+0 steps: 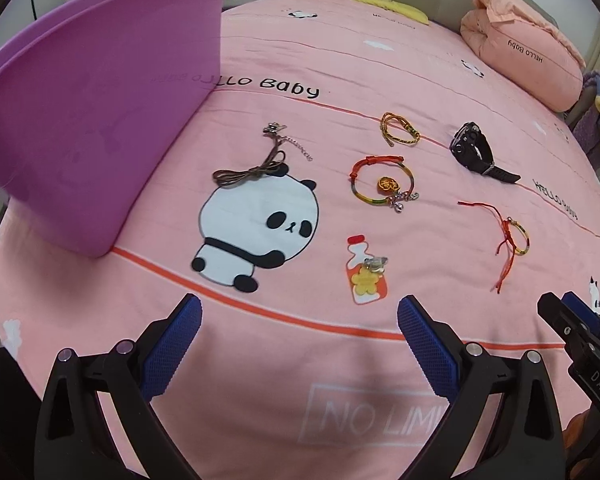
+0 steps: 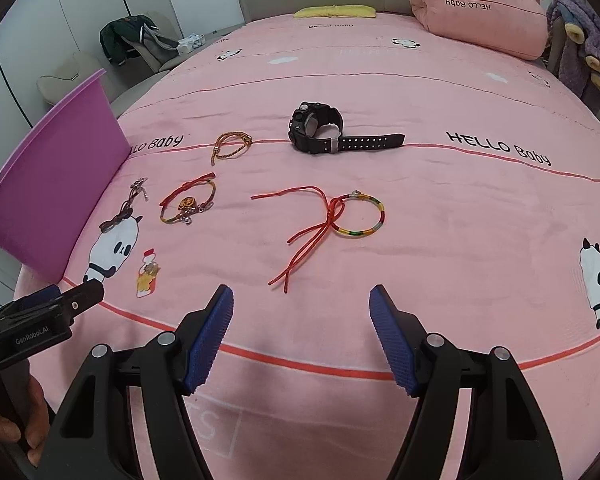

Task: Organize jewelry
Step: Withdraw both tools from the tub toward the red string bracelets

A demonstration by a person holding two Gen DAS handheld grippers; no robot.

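A: What writing can you read on the bedspread (image 1: 380, 60)?

B: "HELLO Baby" in black, several times, and again upside down on the rolled pink quilt (image 1: 520, 56) by the headboard. Near the left gripper (image 1: 299, 322) a faint white box reads "NO LIMI", cut off by a finger.

A: Any marks on the tools?

B: In the right wrist view the left gripper's body reads "GenRobot.AI". In the left wrist view the right gripper (image 2: 301, 312) shows "DAS" on its side.

A: How do the fingers stand?

B: Both pairs are spread wide, blue pads facing each other, nothing between them, above bare sheet.

A: And the jewelry?

B: All lying on the bedspread. A brown cord necklace (image 1: 256, 160) lies at the printed panda's (image 1: 260, 224) head, near the purple tub (image 1: 100, 120). Beside it is a red-and-multicolour bracelet with a gold charm (image 1: 384, 182), and beyond that a braided yellow bracelet (image 1: 398, 128). A black watch (image 2: 320, 128) sits farther back, strap stretched out. A red-string bracelet with a striped band (image 2: 340, 216) lies just ahead of the right gripper. A small silver piece (image 1: 374, 264) rests on the printed bottle (image 1: 366, 276).

A: Does the charm say anything?

B: It has a mark, too small to read.
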